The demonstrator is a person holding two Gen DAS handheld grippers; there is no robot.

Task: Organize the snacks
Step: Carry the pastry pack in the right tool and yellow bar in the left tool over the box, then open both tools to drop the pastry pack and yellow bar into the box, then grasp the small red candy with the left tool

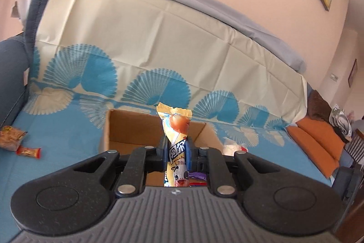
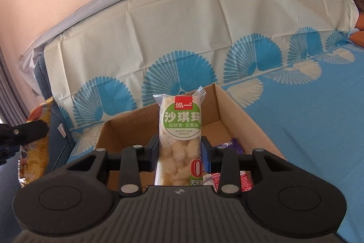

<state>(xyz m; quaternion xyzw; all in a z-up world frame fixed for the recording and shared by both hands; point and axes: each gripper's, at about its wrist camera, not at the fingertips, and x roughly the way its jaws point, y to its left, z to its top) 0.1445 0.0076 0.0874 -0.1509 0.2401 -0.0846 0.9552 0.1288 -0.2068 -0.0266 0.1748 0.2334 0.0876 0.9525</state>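
Note:
My left gripper is shut on a slim yellow-and-orange snack packet with a cartoon cow, held upright over the open cardboard box on the blue cloth. My right gripper is shut on a clear sachima packet with a green round label, held upright over the same box. Purple and red wrapped snacks lie inside the box at its right side. In the left wrist view a purple wrapper shows under the fingers.
Two loose snacks, an orange-brown pack and a small red bar, lie on the cloth at the left. A white packet sits right of the box. The sofa back rises behind. The other gripper holding a yellow bag shows at the left.

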